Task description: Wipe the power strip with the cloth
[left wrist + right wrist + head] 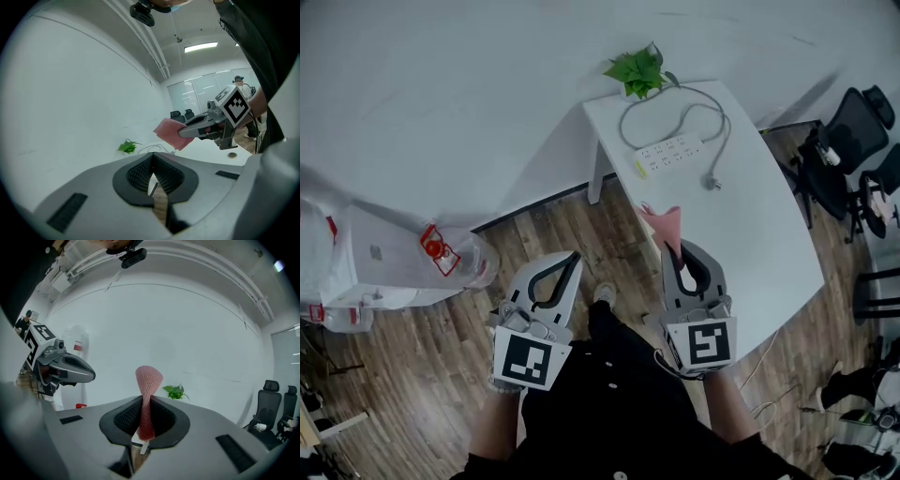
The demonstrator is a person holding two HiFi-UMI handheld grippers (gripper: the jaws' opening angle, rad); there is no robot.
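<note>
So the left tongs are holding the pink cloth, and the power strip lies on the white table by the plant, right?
Not quite: the right tongs hold the pink cloth, as the right gripper view shows; the left tongs are shut on nothing. The power strip does lie on the white table by the plant.

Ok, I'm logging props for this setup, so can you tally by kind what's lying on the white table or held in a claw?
Power strip: 1
Plant: 1
Pink cloth: 1, pinched in the right claw
Total: 3
</note>
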